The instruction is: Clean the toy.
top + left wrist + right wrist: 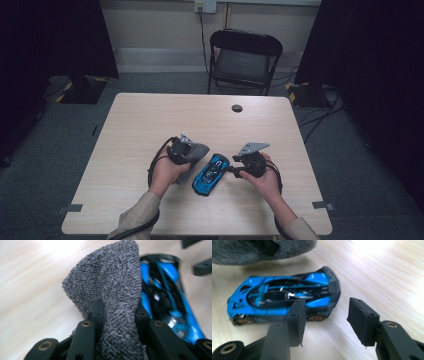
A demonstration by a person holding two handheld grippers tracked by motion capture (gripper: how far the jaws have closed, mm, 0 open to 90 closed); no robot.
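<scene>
Two grippers: both over the near middle of the table (140, 120), one in each hand of a person.
Left gripper (120, 312): jaws pressed onto a grey cloth (110, 282); the cloth stands up between them and fans out past the tips.
Right gripper (325, 320): jaws spread, nothing between the pads; bare tabletop shows in the gap.
Toy car (211, 174): blue and black, on its wheels on the table, lying between the two grippers.
Car and cloth: in the left gripper view the cloth overlaps the car's edge; whether they touch cannot be told.
Car and right gripper: the car's tail lies just beyond the jaw tips, apart from the pads.
Background: a black folding chair (244, 60) beyond the far edge of the table.
</scene>
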